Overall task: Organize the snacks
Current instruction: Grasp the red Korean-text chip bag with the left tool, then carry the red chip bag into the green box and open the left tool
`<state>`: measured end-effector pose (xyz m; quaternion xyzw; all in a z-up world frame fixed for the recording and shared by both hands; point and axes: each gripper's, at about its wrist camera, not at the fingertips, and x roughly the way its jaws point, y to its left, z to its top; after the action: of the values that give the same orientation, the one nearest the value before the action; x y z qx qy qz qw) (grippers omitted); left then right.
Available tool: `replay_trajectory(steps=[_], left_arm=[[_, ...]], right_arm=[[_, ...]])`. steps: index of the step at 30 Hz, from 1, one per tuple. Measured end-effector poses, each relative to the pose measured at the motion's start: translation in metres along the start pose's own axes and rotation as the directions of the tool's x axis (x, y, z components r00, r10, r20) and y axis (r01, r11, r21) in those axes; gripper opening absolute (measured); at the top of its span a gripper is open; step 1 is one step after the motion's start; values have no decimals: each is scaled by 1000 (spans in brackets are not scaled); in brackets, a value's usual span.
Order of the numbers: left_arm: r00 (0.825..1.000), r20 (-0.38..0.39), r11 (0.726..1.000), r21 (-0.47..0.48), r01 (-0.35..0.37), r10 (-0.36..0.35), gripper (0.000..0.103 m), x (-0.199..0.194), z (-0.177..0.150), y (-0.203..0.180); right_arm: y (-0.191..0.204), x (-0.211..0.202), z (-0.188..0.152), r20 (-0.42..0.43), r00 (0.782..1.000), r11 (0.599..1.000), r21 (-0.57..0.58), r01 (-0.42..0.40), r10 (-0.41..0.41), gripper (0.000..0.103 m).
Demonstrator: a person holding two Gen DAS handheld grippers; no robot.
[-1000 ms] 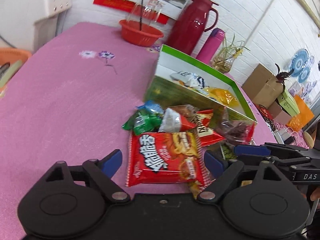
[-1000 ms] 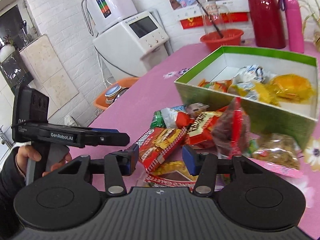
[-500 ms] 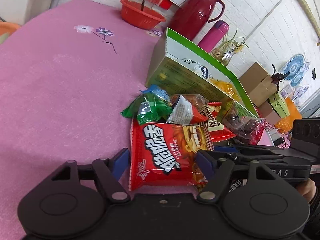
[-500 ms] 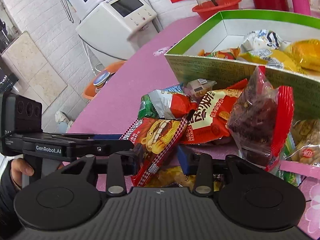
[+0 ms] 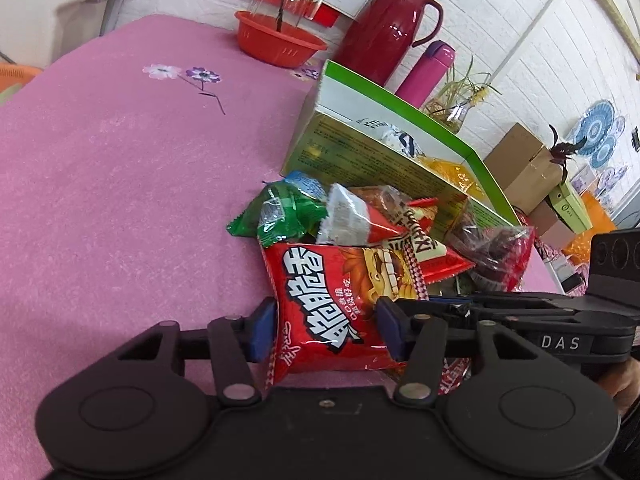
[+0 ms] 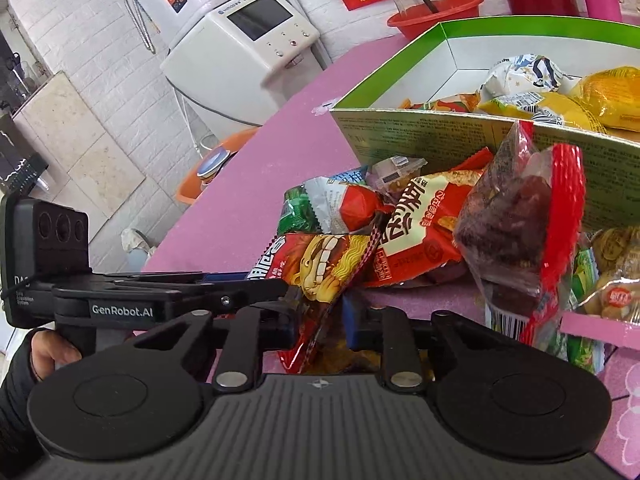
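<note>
A red noodle snack packet [image 5: 332,300] lies at the near end of a pile of packets on the pink tablecloth [image 5: 120,168]. My left gripper [image 5: 326,332] is closing, and its blue pads squeeze the packet's sides so that it bulges. In the right wrist view my right gripper [image 6: 320,326] is closing too, on the checkered end of the same red packet [image 6: 316,264], with a yellow packet [image 6: 360,358] beneath. Behind the pile stands the open green-and-white box [image 6: 440,140] with several packets inside. A dark dried-fruit bag [image 6: 516,216] leans on its wall.
A green packet [image 5: 280,216] and a red-and-cream packet [image 6: 416,232] lie in the pile. At the table's back stand a red basin [image 5: 276,42], a red thermos [image 5: 390,28], a pink bottle [image 5: 426,72] and a glass vase [image 5: 452,114]. A white machine [image 6: 248,40] stands beyond the left edge.
Both grippers' jaws have narrowed from wide open to tight around the red noodle packet. Both have sunk a little toward the pile, and the packet now bulges upward.
</note>
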<state>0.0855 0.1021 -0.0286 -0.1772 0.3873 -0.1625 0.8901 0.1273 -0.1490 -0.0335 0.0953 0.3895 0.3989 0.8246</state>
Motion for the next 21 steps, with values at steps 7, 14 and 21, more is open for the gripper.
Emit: replay_trajectory(steps=[7, 14, 21], left_arm=[[999, 51, 999, 36, 9, -11, 9, -27, 4, -26], [989, 131, 993, 101, 59, -72, 8, -42, 35, -63], [977, 174, 986, 131, 104, -127, 8, -24, 77, -93]], right_arm=[[10, -33, 3, 66, 998, 999, -47, 12, -9, 30], [5, -75, 29, 208, 978, 999, -47, 21, -11, 29], [-13, -98, 60, 319, 946, 996, -45, 82, -64, 29]])
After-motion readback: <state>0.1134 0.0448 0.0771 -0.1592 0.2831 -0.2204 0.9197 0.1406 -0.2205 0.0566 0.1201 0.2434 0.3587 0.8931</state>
